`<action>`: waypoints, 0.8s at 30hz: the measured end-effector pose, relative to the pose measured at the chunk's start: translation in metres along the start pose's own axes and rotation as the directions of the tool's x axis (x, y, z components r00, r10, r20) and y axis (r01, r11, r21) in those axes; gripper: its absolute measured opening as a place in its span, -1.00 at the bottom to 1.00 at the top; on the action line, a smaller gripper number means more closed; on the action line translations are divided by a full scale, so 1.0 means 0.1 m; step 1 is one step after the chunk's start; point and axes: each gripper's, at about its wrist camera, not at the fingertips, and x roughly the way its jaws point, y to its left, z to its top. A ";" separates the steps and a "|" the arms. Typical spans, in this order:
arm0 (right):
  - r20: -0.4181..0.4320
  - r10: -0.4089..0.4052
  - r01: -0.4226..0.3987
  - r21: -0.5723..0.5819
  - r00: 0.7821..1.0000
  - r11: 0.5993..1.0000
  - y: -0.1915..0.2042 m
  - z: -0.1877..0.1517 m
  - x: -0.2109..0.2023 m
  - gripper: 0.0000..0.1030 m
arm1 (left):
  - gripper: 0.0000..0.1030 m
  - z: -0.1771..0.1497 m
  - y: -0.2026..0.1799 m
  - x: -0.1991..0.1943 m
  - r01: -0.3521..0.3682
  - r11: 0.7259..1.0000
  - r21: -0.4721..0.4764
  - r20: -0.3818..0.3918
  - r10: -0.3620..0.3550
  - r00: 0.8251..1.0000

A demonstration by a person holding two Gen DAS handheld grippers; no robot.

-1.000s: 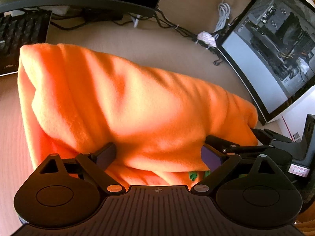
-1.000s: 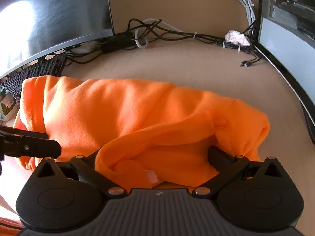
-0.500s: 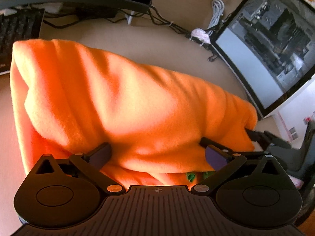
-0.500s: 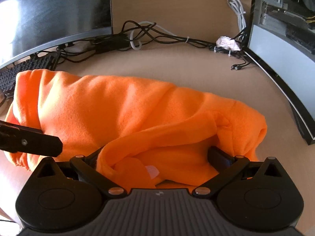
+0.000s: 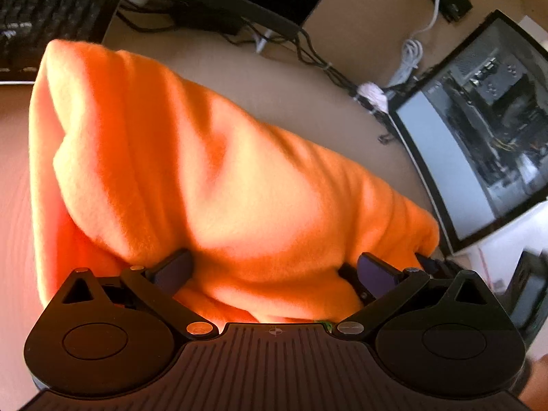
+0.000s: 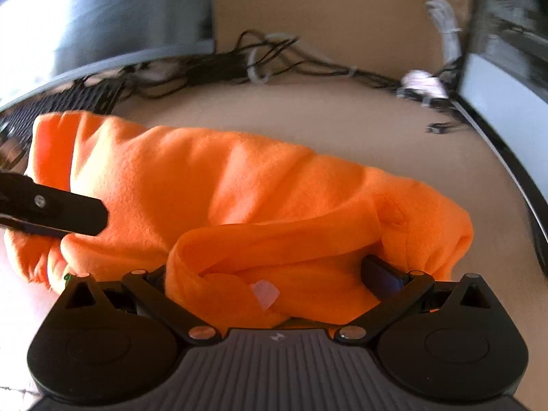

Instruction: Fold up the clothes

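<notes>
An orange fleece garment (image 5: 212, 185) lies bunched across the tan surface (image 6: 308, 116), in front of the keyboard (image 5: 44, 24). Left gripper (image 5: 274, 270) and right gripper (image 6: 270, 274) meet its near edge—jaws spread wide, fleece bulging between them.
</notes>
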 end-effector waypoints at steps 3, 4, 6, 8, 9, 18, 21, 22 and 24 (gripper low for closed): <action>-0.012 0.053 -0.054 -0.065 0.999 0.996 -0.13 0.16 0.14 1.00 | 1.00 -0.07 -0.04 -0.05 0.000 1.000 0.010 -0.004 0.000 1.000; -0.005 0.080 -0.080 -0.099 0.997 0.992 -0.16 0.19 0.17 1.00 | 1.00 -0.09 -0.05 -0.07 0.000 1.000 0.014 -0.005 0.000 1.000; 0.007 0.137 -0.134 -0.171 0.991 0.976 -0.23 0.23 0.23 1.00 | 1.00 -0.13 -0.07 -0.10 0.000 1.000 0.021 -0.007 0.000 1.000; 0.016 0.168 -0.161 -0.202 0.986 0.966 -0.27 0.24 0.24 1.00 | 1.00 -0.15 -0.10 -0.23 0.009 1.000 -0.008 -0.015 -0.009 1.000; 0.020 0.181 -0.172 -0.215 0.983 0.961 -0.29 0.24 0.24 1.00 | 1.00 -0.13 -0.14 -0.31 0.009 1.000 0.004 0.012 -0.009 1.000; 0.161 0.101 -0.067 -0.203 0.982 0.977 -0.41 0.33 -0.40 1.00 | 1.00 0.22 0.09 -0.45 -0.062 0.992 -0.113 0.181 0.081 0.980; 0.251 -0.005 0.041 -0.138 0.968 0.990 -0.46 0.44 -0.64 1.00 | 1.00 0.16 0.18 -0.31 -0.041 0.988 -0.152 0.151 0.064 0.986; 0.261 -0.043 0.076 -0.116 0.964 0.990 -0.45 0.49 -0.62 1.00 | 1.00 0.14 0.18 -0.27 -0.040 0.987 -0.155 0.146 0.062 0.987; 0.233 -0.151 0.184 -0.123 0.961 0.975 -0.37 0.56 -0.45 1.00 | 1.00 0.11 0.19 -0.19 -0.042 0.986 -0.164 0.137 0.064 0.989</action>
